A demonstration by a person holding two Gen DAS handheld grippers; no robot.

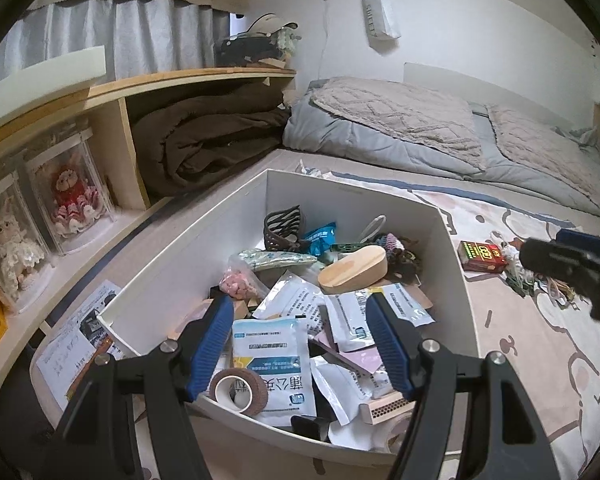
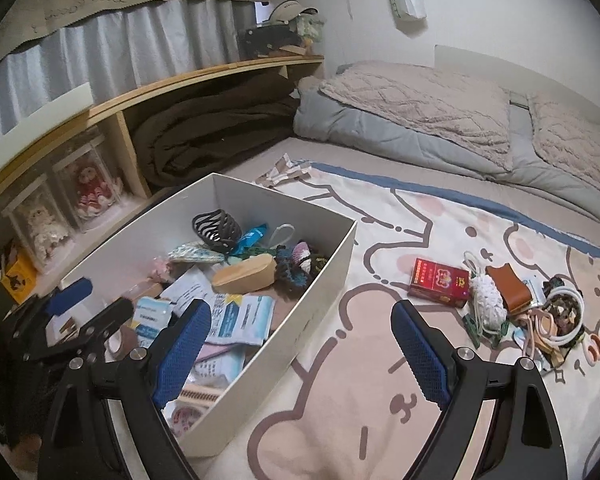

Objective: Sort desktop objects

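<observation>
The left gripper points downward, its blue-padded jaws parted with nothing between them; the right gripper tilts down too, jaws spread wide and empty

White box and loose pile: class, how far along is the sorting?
Done: the white box already holds packets, a tape roll and a wooden block. In hand: nothing; the left gripper and right gripper are open. Left: the red pack, brown wallet and rings.

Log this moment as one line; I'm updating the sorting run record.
stage: sorting | left gripper: open, empty, over white box | right gripper: open, empty, above blanket | red pack: outside box
</observation>
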